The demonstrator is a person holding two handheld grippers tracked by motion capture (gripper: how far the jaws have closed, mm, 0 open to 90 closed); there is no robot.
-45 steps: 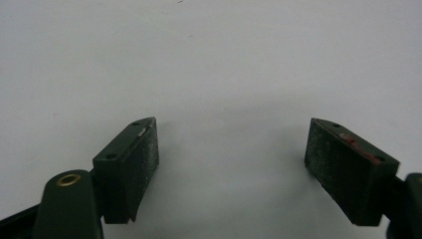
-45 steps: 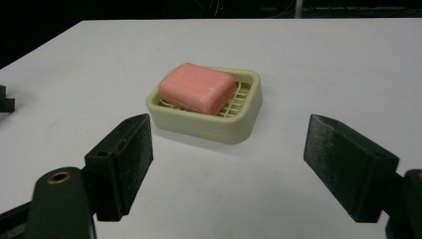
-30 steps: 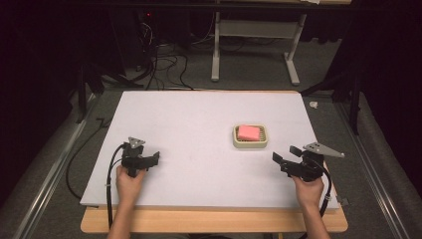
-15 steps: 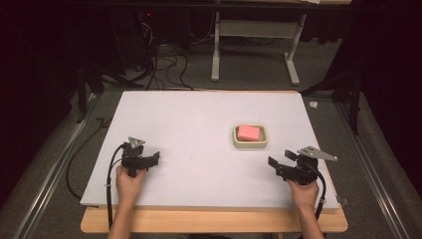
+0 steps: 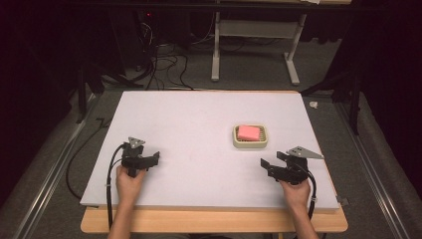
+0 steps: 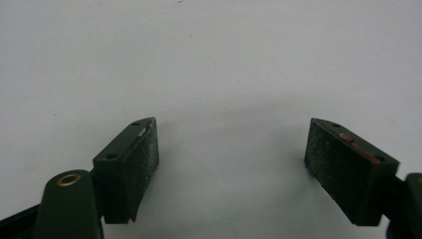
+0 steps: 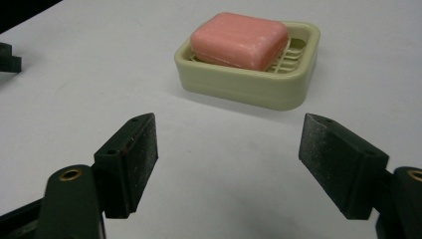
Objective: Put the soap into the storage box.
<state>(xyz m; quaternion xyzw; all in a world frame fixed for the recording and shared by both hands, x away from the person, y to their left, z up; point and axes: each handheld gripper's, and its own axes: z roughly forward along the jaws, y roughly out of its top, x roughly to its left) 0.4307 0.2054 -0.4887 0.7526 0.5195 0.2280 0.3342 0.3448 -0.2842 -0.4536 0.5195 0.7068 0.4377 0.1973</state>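
Here, right hand-held gripper [image 7: 228, 164] agape, just narrowing, empty, near soap [image 7: 240, 39]

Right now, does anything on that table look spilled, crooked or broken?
Nothing stands out. The pink soap bar lies flat in its cream soap dish, which sits level on the white table, with no spill or damage.
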